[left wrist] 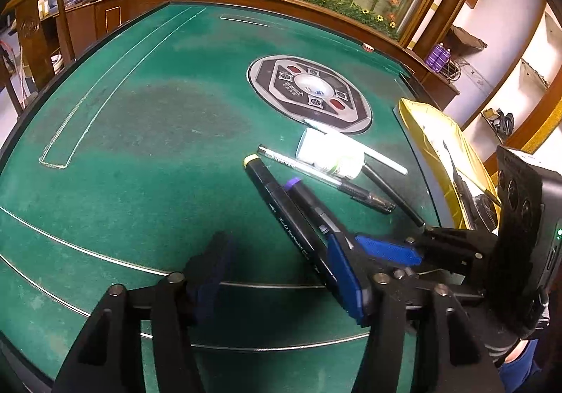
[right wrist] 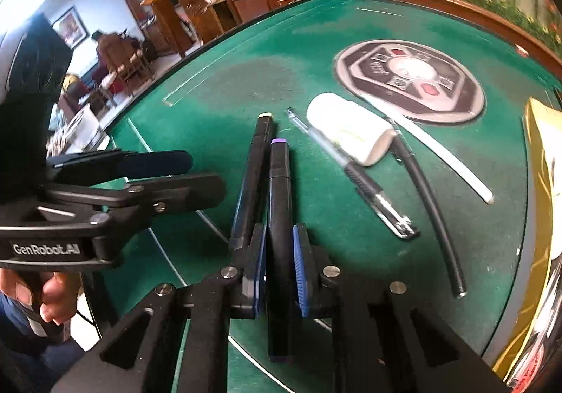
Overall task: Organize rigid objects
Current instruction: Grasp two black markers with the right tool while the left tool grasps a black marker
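Holding one marker in my right tongs (right wrist: 279,273): the black marker with the purple cap (right wrist: 280,182) sits between the two blue pads, which press on its barrel from both sides, so these tongs are clenched on it. Its purple end points away from me over the green table (right wrist: 217,105).

My left tongs (left wrist: 281,273) stand released, with nothing between the pads; only bare felt shows in the gap.

Items, placed from the right tongs:
- Black marker with a pale yellow cap (right wrist: 258,161), just left of the held marker and lying alongside it, its near end by the left pad.
- Clear pen with a black grip (right wrist: 351,171), ahead and to the right, lying slantwise on the felt.
- White bottle (right wrist: 351,131) on its side, beyond the clear pen and resting across it.
- Thin black pen (right wrist: 426,207), right of the clear pen, its far end tucked under the bottle.
- White stick (right wrist: 432,150), farther right, its far end lying over the round grey panel (right wrist: 411,80) set in the table.
- Yellow box (right wrist: 541,161) at the far right edge; its contents cannot be told.
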### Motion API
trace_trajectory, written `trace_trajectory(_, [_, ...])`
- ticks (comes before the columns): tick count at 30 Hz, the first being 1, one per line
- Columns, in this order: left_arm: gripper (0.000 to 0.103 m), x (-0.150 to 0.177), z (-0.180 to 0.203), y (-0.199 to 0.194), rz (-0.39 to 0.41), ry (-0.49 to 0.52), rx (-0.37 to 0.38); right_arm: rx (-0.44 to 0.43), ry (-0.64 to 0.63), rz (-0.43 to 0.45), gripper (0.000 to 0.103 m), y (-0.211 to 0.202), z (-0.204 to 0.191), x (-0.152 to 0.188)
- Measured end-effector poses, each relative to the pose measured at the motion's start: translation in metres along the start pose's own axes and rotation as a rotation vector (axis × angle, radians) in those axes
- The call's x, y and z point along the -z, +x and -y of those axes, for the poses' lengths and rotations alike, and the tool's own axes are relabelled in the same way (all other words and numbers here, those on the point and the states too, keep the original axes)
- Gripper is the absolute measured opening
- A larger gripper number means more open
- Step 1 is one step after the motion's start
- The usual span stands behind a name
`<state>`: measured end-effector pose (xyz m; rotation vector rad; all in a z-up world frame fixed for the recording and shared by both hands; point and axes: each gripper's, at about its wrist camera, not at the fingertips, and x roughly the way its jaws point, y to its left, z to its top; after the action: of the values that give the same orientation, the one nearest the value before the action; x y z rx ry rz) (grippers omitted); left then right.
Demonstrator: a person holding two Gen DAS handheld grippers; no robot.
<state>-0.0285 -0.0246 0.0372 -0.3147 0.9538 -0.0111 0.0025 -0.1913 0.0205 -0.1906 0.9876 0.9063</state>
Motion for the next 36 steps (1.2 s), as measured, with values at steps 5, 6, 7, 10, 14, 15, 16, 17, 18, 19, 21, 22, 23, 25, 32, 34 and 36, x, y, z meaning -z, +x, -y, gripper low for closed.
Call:
trace_trajectory(5, [0.065, -0.005, 0.011, 0.011, -0.027, 0.007, -0.015, 0.035, 0.075, 0.037, 0.014, -0.008, 0.023, 0.003])
trace_trajectory(6, [0.065, -0.006, 0.015, 0.014, -0.032, 0.012, -0.018, 0.027, 0.087, 0.042, 0.014, -0.008, 0.026, 0.004])
trace_trajectory(7, [0.065, -0.007, 0.019, 0.018, -0.036, 0.023, -0.036, 0.019, 0.093, 0.044, 0.014, -0.008, 0.028, 0.004])
trace_trajectory(10, [0.062, -0.008, 0.029, 0.027, -0.032, 0.061, -0.126, -0.005, 0.104, 0.051, 0.014, -0.009, 0.032, 0.005])
trace_trajectory(14, [0.029, -0.006, 0.029, 0.034, -0.039, 0.093, -0.156, -0.023, 0.110, 0.056, 0.014, -0.010, 0.035, 0.006])
trace_trajectory(15, [0.022, -0.005, 0.030, 0.035, -0.036, 0.108, -0.169, -0.023, 0.109, 0.056, 0.014, -0.010, 0.034, 0.006])
trace_trajectory(16, [0.017, -0.003, 0.029, 0.034, -0.032, 0.123, -0.183, -0.022, 0.106, 0.057, 0.014, -0.010, 0.034, 0.006])
trace_trajectory(17, [0.017, -0.001, 0.027, 0.033, -0.028, 0.133, -0.185, -0.021, 0.103, 0.058, 0.014, -0.010, 0.033, 0.007])
trace_trajectory(18, [0.017, 0.000, 0.026, 0.032, -0.028, 0.146, -0.185, -0.018, 0.099, 0.059, 0.014, -0.010, 0.032, 0.007])
trace_trajectory(19, [0.017, 0.002, 0.025, 0.031, -0.026, 0.164, -0.191, -0.009, 0.088, 0.058, 0.014, -0.010, 0.030, 0.007])
trace_trajectory(21, [0.017, 0.003, 0.023, 0.029, -0.021, 0.176, -0.187, 0.011, 0.068, 0.058, 0.014, -0.010, 0.026, 0.008])
trace_trajectory(22, [0.017, 0.004, 0.022, 0.028, -0.016, 0.181, -0.181, 0.024, 0.057, 0.059, 0.014, -0.010, 0.024, 0.008])
trace_trajectory(23, [0.017, 0.004, 0.022, 0.028, -0.014, 0.189, -0.180, 0.042, 0.040, 0.059, 0.014, -0.009, 0.021, 0.008])
trace_trajectory(25, [0.017, 0.005, 0.022, 0.027, -0.007, 0.201, -0.182, 0.083, -0.007, 0.057, 0.014, -0.008, 0.014, 0.009])
trace_trajectory(32, [0.018, 0.007, 0.025, 0.028, 0.012, 0.220, -0.187, 0.143, -0.046, 0.059, 0.014, -0.006, 0.006, 0.010])
trace_trajectory(34, [0.018, 0.007, 0.024, 0.028, 0.012, 0.221, -0.184, 0.148, -0.049, 0.060, 0.014, -0.005, 0.007, 0.010])
trace_trajectory(36, [0.017, 0.006, 0.022, 0.027, 0.012, 0.213, -0.174, 0.152, -0.050, 0.062, 0.014, -0.005, 0.007, 0.010])
